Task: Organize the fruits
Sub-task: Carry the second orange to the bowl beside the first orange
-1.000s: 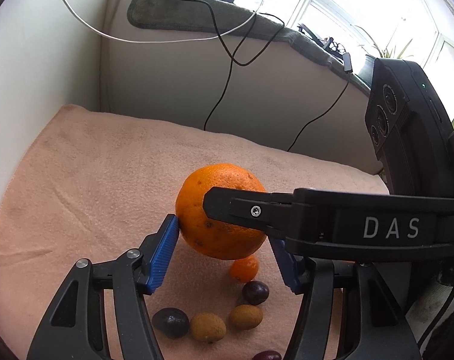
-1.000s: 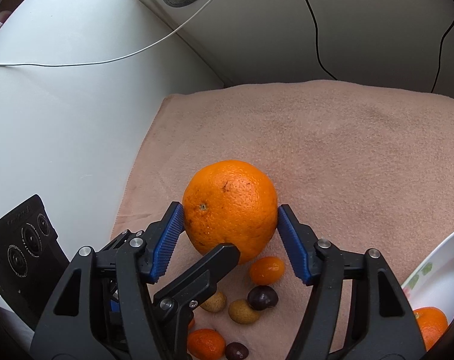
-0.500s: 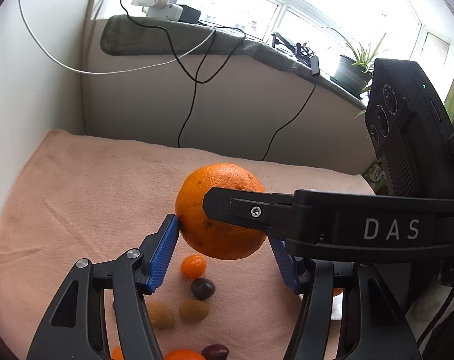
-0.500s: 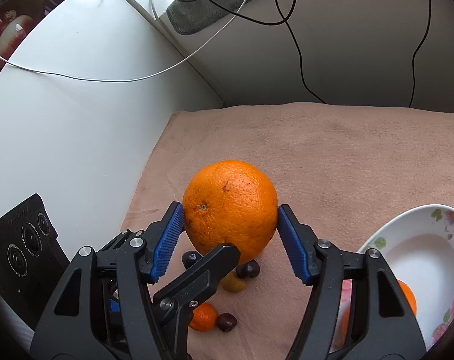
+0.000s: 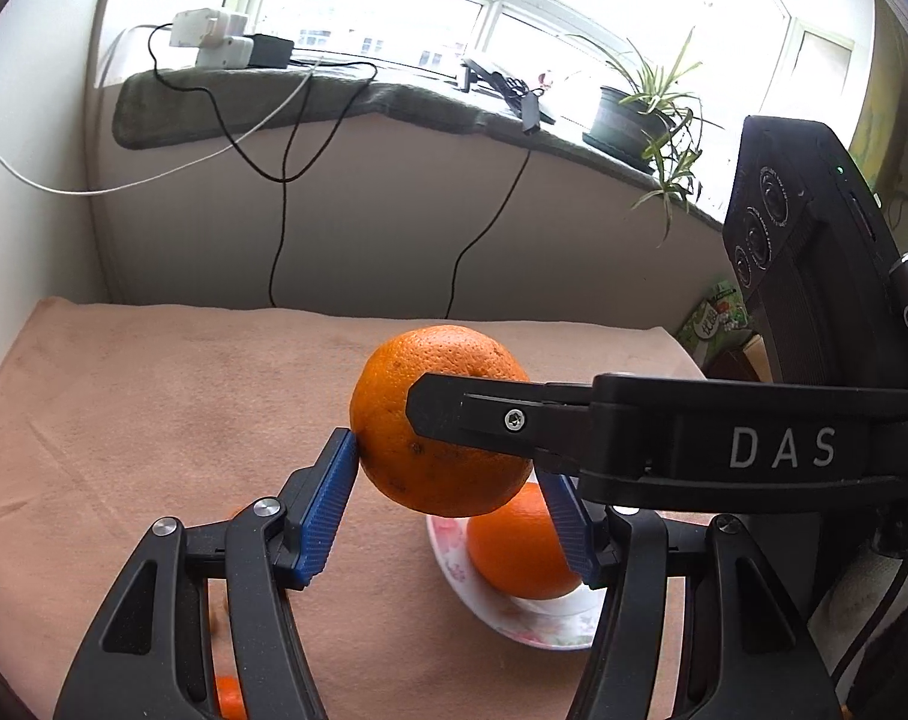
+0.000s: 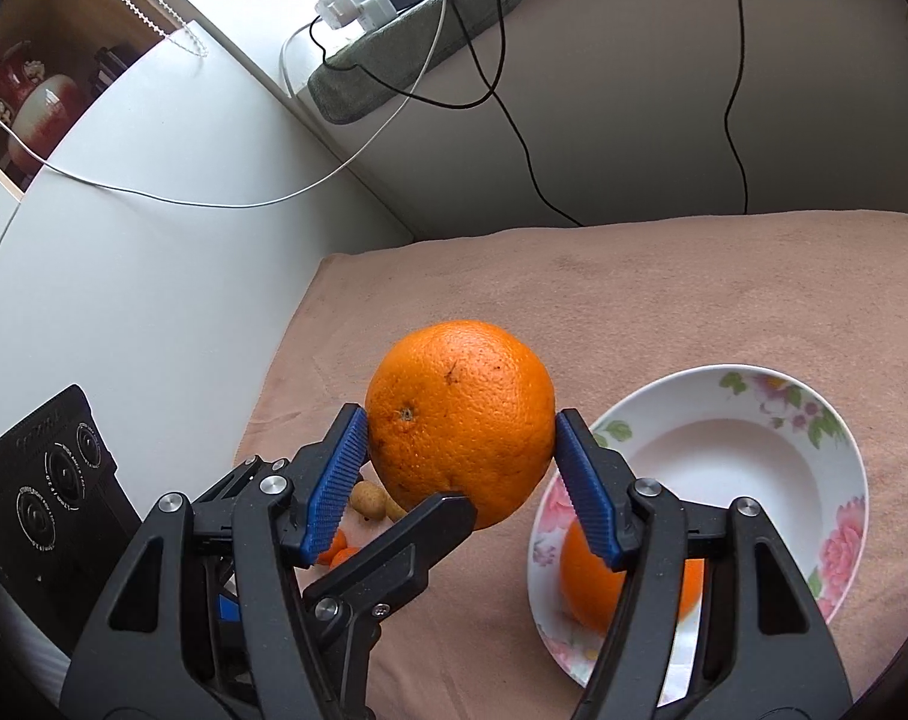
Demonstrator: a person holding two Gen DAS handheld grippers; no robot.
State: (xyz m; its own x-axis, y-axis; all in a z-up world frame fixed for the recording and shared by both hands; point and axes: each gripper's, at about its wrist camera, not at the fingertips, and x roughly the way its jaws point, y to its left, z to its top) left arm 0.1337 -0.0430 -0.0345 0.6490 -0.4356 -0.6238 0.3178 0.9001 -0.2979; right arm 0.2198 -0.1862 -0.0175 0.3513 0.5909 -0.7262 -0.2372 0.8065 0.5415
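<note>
A large orange (image 5: 441, 420) (image 6: 460, 420) is held in the air between both grippers at once. My left gripper (image 5: 447, 498) is shut on it with its blue pads on either side. My right gripper (image 6: 460, 474) is shut on it too, and its black finger crosses the fruit in the left wrist view. Below and to the right sits a white flowered plate (image 6: 802, 438) (image 5: 454, 576) with a second orange (image 5: 520, 546) (image 6: 586, 582) in it.
A pink towel (image 6: 634, 288) covers the table. Small fruits lie on it under the grippers: a tan one (image 6: 366, 498) and small orange ones (image 6: 339, 552) (image 5: 228, 693). A white wall stands to the left, a grey ledge with cables behind.
Both grippers have carried the large orange up and to the right, away from the small fruits. The flowered plate with its orange has come into view beneath.
</note>
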